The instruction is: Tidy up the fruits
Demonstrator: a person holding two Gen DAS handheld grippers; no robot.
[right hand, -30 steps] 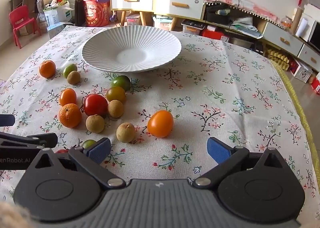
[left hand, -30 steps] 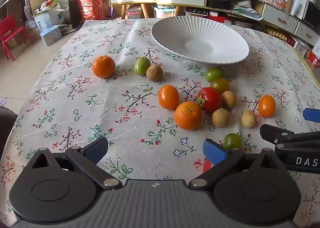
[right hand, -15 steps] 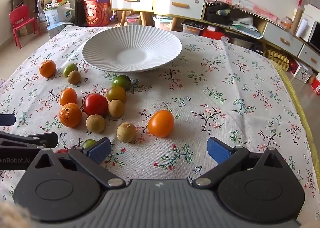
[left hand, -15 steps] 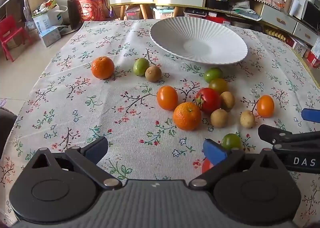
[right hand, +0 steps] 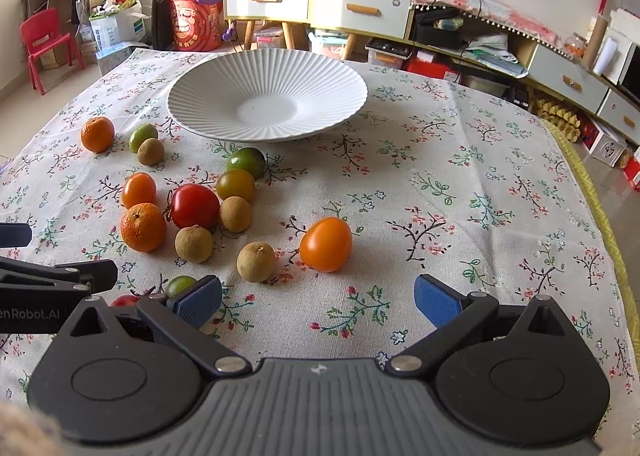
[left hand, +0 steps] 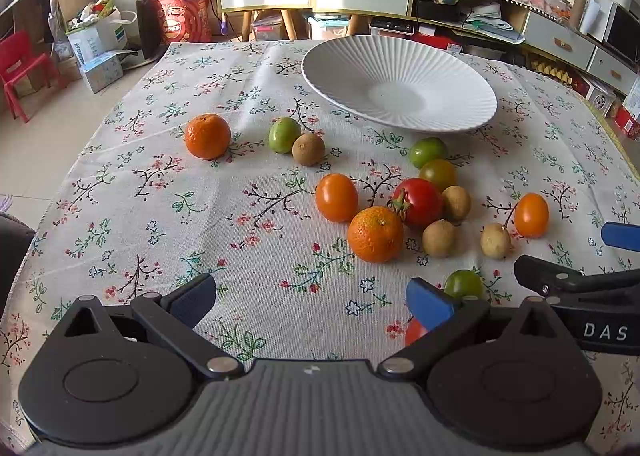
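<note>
The fruits lay loose on the floral cloth of the counter, none of them on the white plate, which sat at the far middle. Nearest the right claw was an orange tomato, just beyond its fingertips, with a brown longan close to its left. Farther left sat a cluster: a red tomato, a tangerine, two more longans, a smaller orange tomato, an olive-green tomato and a green fruit just near of the plate. At the far left, apart from the cluster, were another tangerine, a green fruit and a brown one touching it. A small green tomato lay just beyond the right finger of the left claw. Both claws hung wide open above the near edge, side by side, gripping nothing.
</note>
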